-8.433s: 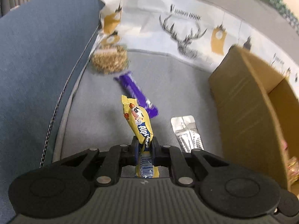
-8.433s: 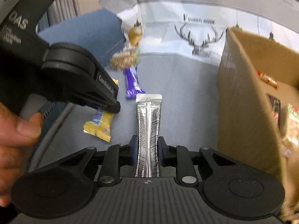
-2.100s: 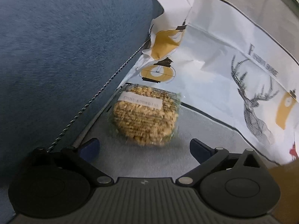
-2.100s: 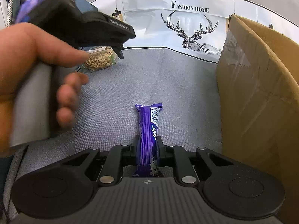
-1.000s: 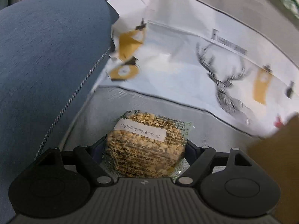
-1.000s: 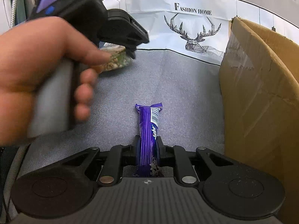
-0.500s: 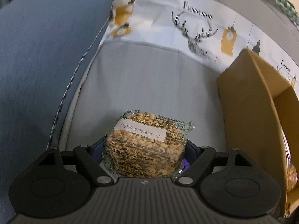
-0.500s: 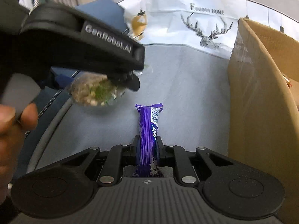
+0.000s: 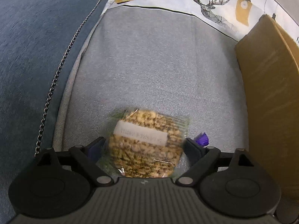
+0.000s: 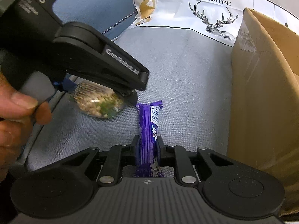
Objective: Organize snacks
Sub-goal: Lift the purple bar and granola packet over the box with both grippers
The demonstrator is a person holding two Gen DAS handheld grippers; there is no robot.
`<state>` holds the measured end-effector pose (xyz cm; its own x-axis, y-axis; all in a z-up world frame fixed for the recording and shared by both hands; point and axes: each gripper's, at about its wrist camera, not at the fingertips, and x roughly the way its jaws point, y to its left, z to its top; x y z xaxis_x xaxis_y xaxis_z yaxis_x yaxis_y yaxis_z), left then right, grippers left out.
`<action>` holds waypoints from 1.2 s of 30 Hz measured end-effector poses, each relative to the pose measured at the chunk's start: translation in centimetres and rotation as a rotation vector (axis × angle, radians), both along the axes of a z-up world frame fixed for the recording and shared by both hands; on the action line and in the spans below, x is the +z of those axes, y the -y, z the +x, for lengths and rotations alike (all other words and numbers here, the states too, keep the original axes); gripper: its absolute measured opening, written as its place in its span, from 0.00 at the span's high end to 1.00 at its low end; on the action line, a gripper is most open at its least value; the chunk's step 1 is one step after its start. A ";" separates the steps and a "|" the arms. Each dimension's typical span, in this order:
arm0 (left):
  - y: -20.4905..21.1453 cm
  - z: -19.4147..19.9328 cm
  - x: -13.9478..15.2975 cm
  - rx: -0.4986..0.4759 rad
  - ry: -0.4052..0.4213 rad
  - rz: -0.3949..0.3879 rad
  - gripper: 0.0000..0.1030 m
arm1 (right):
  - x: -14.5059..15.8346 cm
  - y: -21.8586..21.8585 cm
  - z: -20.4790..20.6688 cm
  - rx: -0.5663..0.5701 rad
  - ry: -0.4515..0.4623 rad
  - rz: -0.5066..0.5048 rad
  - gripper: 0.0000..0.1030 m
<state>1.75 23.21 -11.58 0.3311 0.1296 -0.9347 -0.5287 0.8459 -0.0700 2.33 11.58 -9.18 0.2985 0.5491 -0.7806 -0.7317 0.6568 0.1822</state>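
My left gripper [image 9: 143,145] is shut on a clear pack of puffed grain cake [image 9: 145,145] with a white date label, held above the grey cushion. It also shows in the right wrist view [image 10: 97,102], hanging under the left gripper [image 10: 104,95]. My right gripper [image 10: 146,141] is shut on a purple snack bar [image 10: 148,127] that sticks out forward. The bar's tip shows in the left wrist view [image 9: 201,139]. The cardboard box [image 9: 271,85] stands to the right of both grippers, also in the right wrist view [image 10: 261,93].
A grey seat cushion [image 9: 158,65] lies under both grippers. A blue cushion with a chain trim [image 9: 37,46] rises on the left. A white deer-print cloth [image 10: 205,13] lines the back.
My left gripper closed on the grain cake, lifted it from the back corner and carried it back and right, close to the purple bar. My right gripper kept hold of the bar.
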 end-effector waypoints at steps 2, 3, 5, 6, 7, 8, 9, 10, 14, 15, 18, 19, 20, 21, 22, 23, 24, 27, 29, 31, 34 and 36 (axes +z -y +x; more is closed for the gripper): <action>0.2 0.1 -0.1 -0.005 -0.003 0.008 0.08 | 0.0 0.1 0.0 0.000 -0.001 0.000 0.81; 0.2 0.1 -0.2 -0.006 -0.006 0.011 0.07 | 0.0 0.1 -0.2 0.000 0.000 0.000 0.81; 0.3 0.3 -0.4 -0.012 -0.011 0.018 0.05 | 0.0 0.1 -0.2 0.001 0.003 -0.003 0.79; 0.4 0.3 -0.4 -0.015 -0.012 0.020 0.04 | 0.0 0.1 -0.2 0.000 0.004 -0.005 0.77; 0.5 0.4 -0.5 -0.020 -0.014 0.022 0.04 | 0.0 0.1 -0.2 -0.001 0.005 -0.007 0.76; 0.6 0.7 -0.6 -0.028 -0.019 0.027 0.04 | 0.0 0.1 -0.2 -0.002 0.005 -0.007 0.74; 0.7 0.8 -0.7 -0.036 -0.023 0.034 0.04 | 0.0 0.1 -0.2 -0.003 0.004 -0.008 0.73; 0.7 1.1 -0.8 -0.043 -0.028 0.039 0.04 | 0.0 0.0 -0.2 -0.005 0.005 -0.009 0.73; 0.9 1.2 -1.0 -0.056 -0.035 0.050 0.04 | 0.1 0.0 -0.3 -0.004 0.009 -0.015 0.73; 0.8 1.2 -1.0 -0.056 -0.035 0.050 0.04 | 0.1 0.0 -0.3 -0.004 0.009 -0.016 0.73; 0.8 1.2 -1.0 -0.064 -0.039 0.058 0.04 | 0.0 0.0 -0.3 0.002 0.015 -0.019 0.74; 0.8 1.3 -1.0 -0.067 -0.040 0.061 0.04 | 0.0 0.0 -0.4 0.004 0.020 -0.021 0.78; 0.8 1.3 -1.0 -0.068 -0.041 0.065 0.04 | 0.0 0.0 -0.4 0.006 0.021 -0.021 0.83; 0.8 1.3 -1.0 -0.069 -0.041 0.069 0.04 | 0.1 0.0 -0.4 0.004 0.021 -0.019 0.83; 0.8 1.3 -1.1 -0.070 -0.041 0.072 0.04 | 0.1 0.0 -0.3 -0.002 0.018 -0.014 0.84; 0.9 1.2 -1.1 -0.073 -0.043 0.076 0.04 | 0.1 0.1 -0.3 -0.010 0.017 -0.011 0.84; 0.8 1.2 -1.1 -0.077 -0.043 0.081 0.05 | 0.2 0.1 -0.2 -0.016 0.017 -0.008 0.84; 1.0 1.2 -1.1 -0.099 -0.045 0.102 0.11 | 0.3 0.3 -0.3 -0.023 0.019 0.000 0.85; 1.2 1.2 -0.8 -0.111 -0.027 0.113 0.16 | 0.4 0.4 -0.4 -0.027 0.029 0.004 0.85; 0.9 1.1 -0.6 -0.104 -0.017 0.115 0.17 | 0.5 0.5 -0.5 -0.029 0.029 0.010 0.85; 0.5 0.9 -0.3 -0.084 -0.001 0.104 0.18 | 0.6 0.6 -0.5 -0.029 0.029 0.014 0.85; 0.4 0.7 0.2 -0.075 0.025 0.100 0.18 | 0.7 0.7 -0.6 -0.032 0.031 0.018 0.85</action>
<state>2.44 22.84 -11.40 0.3667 0.1961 -0.9094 -0.4630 0.8863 0.0045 1.70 10.91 -8.51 0.3399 0.5526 -0.7610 -0.7161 0.6766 0.1714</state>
